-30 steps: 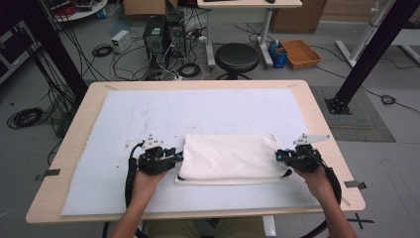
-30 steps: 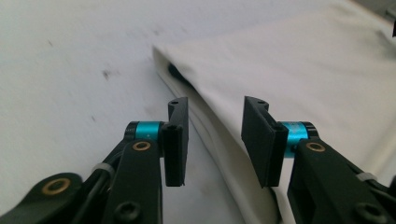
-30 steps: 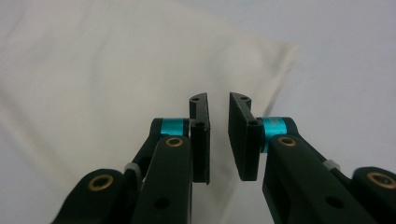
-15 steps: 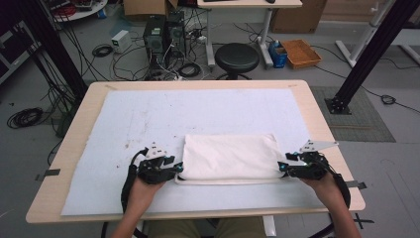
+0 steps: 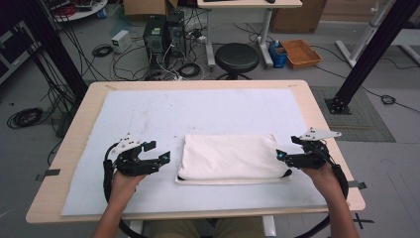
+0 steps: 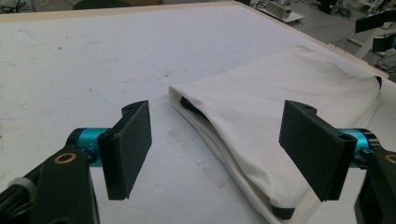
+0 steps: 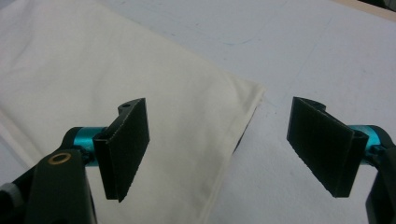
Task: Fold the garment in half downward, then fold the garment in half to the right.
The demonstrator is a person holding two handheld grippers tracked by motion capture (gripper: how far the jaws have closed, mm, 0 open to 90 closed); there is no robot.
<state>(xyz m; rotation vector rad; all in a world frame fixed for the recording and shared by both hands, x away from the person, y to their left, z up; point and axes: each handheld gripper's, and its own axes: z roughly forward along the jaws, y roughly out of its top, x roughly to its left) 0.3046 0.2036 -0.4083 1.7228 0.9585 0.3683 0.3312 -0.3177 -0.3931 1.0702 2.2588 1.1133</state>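
White folded cloth (image 5: 230, 158) lies between both hands' gaping jaws.

Grey floor (image 5: 391, 148) strewn with cables (image 5: 22, 118); black stool (image 5: 238, 57), computer towers (image 5: 162, 34), orange tray (image 5: 300, 52) beyond wooden surface (image 5: 319, 116).

White mat (image 5: 148, 114) covering most of the wooden tabletop (image 5: 317, 114), leaving a bare border at each edge. Beyond the far edge, on the floor: black round stool (image 5: 238, 57), two computer towers (image 5: 162, 34), orange tray (image 5: 300, 52), loose cables (image 5: 25, 118).
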